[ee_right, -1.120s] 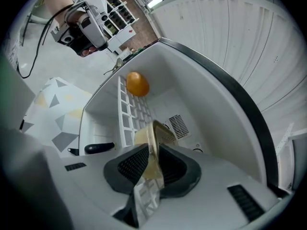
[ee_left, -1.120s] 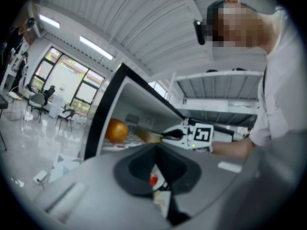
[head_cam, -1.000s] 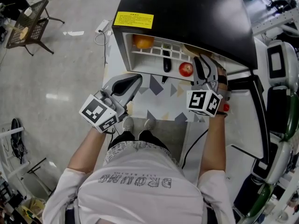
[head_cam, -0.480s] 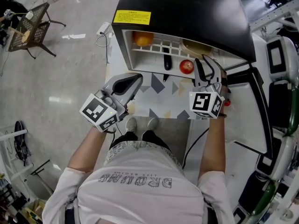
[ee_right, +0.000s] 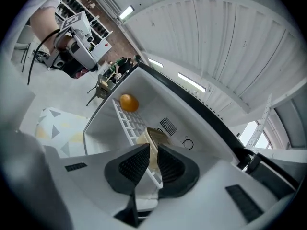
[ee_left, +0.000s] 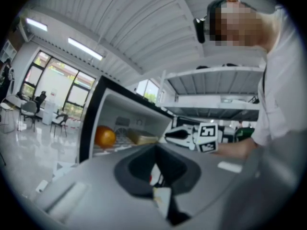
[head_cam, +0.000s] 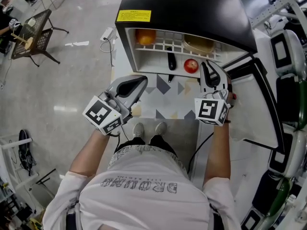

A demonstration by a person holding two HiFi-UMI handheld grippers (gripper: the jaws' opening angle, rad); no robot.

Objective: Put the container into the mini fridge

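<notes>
The black mini fridge (head_cam: 192,13) stands open in front of me. The tan round container (head_cam: 199,44) rests on the white wire shelf (head_cam: 163,47) at its right end. My right gripper (head_cam: 212,71) is just outside the fridge mouth, in front of the container. Its jaws are closing with nothing between them. In the right gripper view the container (ee_right: 156,137) shows through the gap, beyond the right gripper (ee_right: 152,159). My left gripper (head_cam: 136,83) hangs lower left of the fridge, a narrow slit between its pads, empty. From the left gripper view the container (ee_left: 139,138) lies on the shelf.
An orange (head_cam: 145,36) sits at the shelf's left end. A red apple (head_cam: 191,65) and a black item (head_cam: 171,61) lie below the shelf. The fridge door (head_cam: 249,104) swings open at the right. A patterned mat (head_cam: 168,97) covers the floor.
My right gripper has drawn back a little from the shelf, and the container now shows in full beyond it. The left gripper has stayed where it was.
</notes>
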